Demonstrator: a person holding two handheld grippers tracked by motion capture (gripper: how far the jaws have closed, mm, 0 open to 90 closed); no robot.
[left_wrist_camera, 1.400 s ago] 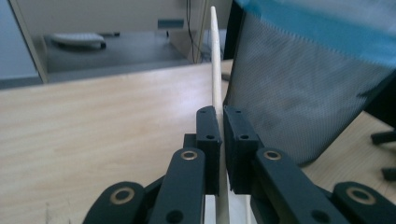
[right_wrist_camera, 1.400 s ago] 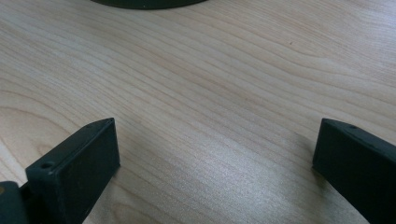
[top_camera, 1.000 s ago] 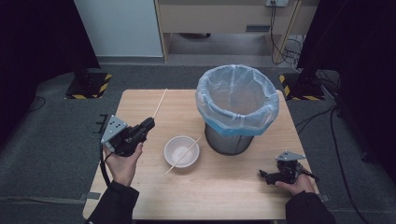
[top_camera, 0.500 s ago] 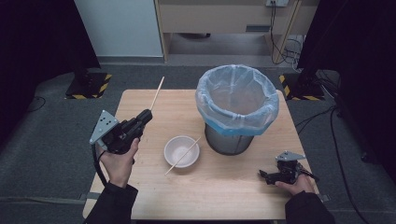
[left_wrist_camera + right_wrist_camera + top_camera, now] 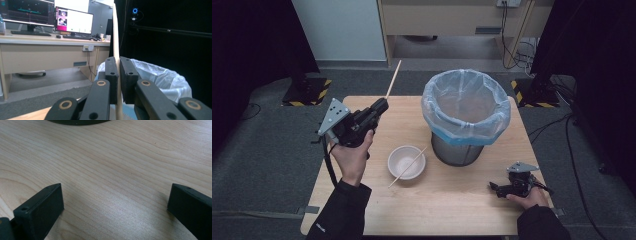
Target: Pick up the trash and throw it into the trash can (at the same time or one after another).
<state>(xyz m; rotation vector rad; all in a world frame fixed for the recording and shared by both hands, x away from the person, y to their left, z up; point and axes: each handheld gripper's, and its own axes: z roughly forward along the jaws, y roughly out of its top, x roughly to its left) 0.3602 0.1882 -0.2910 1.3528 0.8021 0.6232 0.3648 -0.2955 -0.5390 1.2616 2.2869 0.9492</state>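
Your left tongs [image 5: 379, 106] are clamped on a wooden chopstick [image 5: 393, 80], held up off the tabletop [image 5: 462, 200] on its left side. The stick points up and away from you, toward the far edge. In the left gripper view the chopstick [image 5: 116, 37] runs upright between the two pressed-together pads, with the lined bin [image 5: 160, 77] just behind it.

A second chopstick [image 5: 408, 166] lies slanted across the white bowl [image 5: 406, 162], one end resting over the rim and the other down on the wood near you. The bowl sits near the middle, just left of the bin [image 5: 466, 116] with its blue-edged plastic liner.

Your right tongs [image 5: 495, 188] rest on the tabletop at the near right, well apart from the bowl. In the right gripper view their pads [image 5: 40, 210] stand wide apart over bare wood, nothing between them.
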